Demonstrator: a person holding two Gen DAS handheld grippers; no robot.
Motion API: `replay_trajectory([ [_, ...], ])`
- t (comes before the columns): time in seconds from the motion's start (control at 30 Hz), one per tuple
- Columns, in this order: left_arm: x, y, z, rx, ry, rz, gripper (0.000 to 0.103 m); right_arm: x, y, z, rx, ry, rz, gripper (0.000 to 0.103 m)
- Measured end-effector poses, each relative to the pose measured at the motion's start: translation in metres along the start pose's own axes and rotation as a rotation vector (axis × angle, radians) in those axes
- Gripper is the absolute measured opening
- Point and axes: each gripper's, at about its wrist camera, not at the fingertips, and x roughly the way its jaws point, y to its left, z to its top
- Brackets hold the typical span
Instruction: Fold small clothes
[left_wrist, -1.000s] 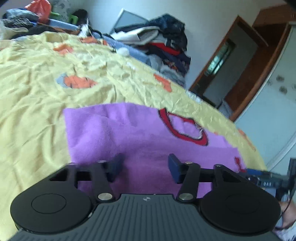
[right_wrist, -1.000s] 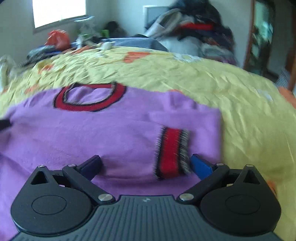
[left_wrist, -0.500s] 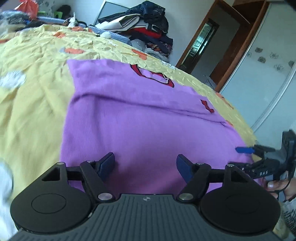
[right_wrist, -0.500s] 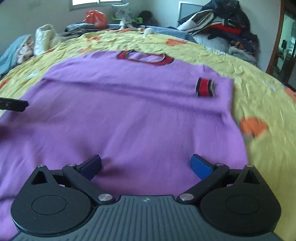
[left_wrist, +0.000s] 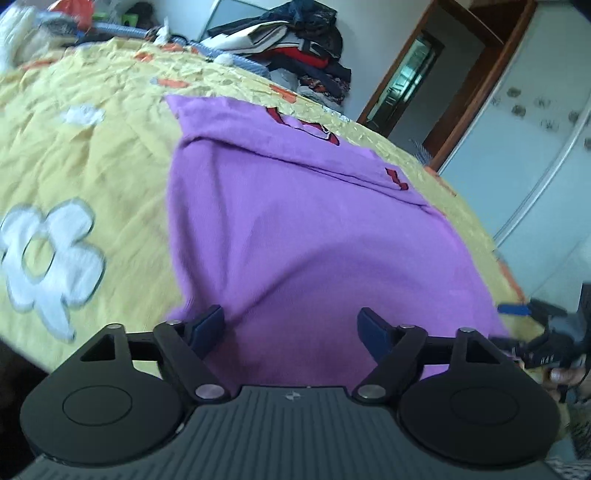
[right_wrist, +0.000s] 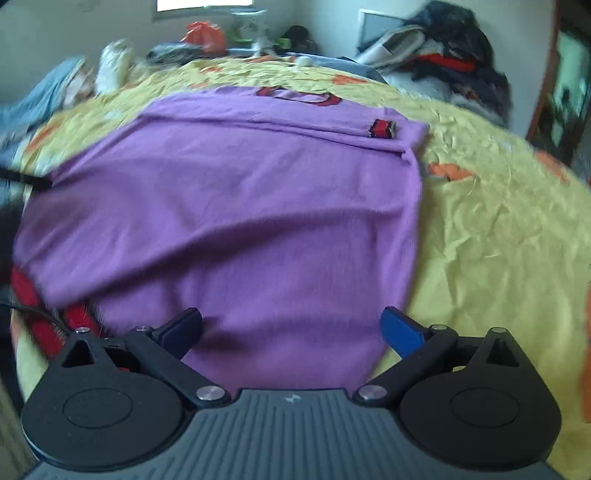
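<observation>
Purple sweater (left_wrist: 303, 236) lies spread on the yellow bedspread (left_wrist: 92, 155), sleeves folded in across the chest; red-and-black collar (right_wrist: 299, 96) at the far end, one red striped cuff (right_wrist: 382, 128) resting on the folded sleeve near the far right corner; red hem band (right_wrist: 40, 314) shows at the near left in my right wrist view, partly blurred; cloth has soft ridges across the middle, not flat; near hem sits right at both tools.

My left gripper (left_wrist: 291, 326) is spread wide, holding nothing, blue fingertips (left_wrist: 208, 325) over the near left part of the hem; can't tell if the pads touch the knit.

My right gripper (right_wrist: 291, 328) also wide apart, nothing between the fingers; one blue pad (right_wrist: 400, 330) sits at the sweater's right edge where it meets the bedspread, the other over purple cloth.

Right gripper also visible at the far right edge of the left wrist view (left_wrist: 532, 314), blurred.

White flower print (left_wrist: 48, 258) on the bedspread left of the sweater; clothes pile (left_wrist: 295, 48) past the bed's far end; brown door frame (left_wrist: 461, 92) to the right; window (right_wrist: 203, 4) on the back wall.
</observation>
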Motion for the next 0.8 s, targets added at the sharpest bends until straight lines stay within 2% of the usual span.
replay_trajectory([
  [0.1, -0.011, 0.009, -0.007, -0.064, 0.001, -0.038, 0.081, -0.024, 0.003, -0.016, 0.003, -0.012, 0.018, 0.103],
  [0.27, -0.014, 0.01, -0.009, -0.073, 0.019, -0.05, 0.082, -0.042, 0.023, -0.032, -0.045, -0.069, 0.019, 0.102],
  [0.37, -0.012, 0.008, -0.007, -0.065, 0.032, -0.047, 0.085, -0.041, 0.033, -0.034, -0.053, -0.1, 0.07, 0.085],
  [0.43, -0.011, 0.005, -0.008, -0.054, 0.037, -0.038, 0.086, -0.034, 0.04, -0.034, -0.076, -0.081, 0.08, 0.059],
  [0.47, -0.011, 0.004, -0.009, -0.05, 0.039, -0.036, 0.086, -0.033, 0.041, -0.035, -0.079, -0.09, 0.083, 0.058],
  [0.5, -0.01, 0.004, -0.009, -0.048, 0.041, -0.036, 0.086, -0.033, 0.041, -0.035, -0.078, -0.09, 0.093, 0.049],
  [0.53, -0.01, 0.004, -0.009, -0.047, 0.044, -0.035, 0.086, -0.035, 0.04, -0.034, -0.08, -0.092, 0.09, 0.027],
  [0.6, -0.01, 0.003, -0.01, -0.047, 0.055, -0.036, 0.086, -0.037, 0.039, -0.035, -0.084, -0.094, 0.059, 0.006],
  [0.8, -0.007, 0.0, -0.008, -0.023, 0.092, -0.032, 0.086, -0.058, 0.035, -0.039, -0.095, -0.125, 0.01, 0.002],
])
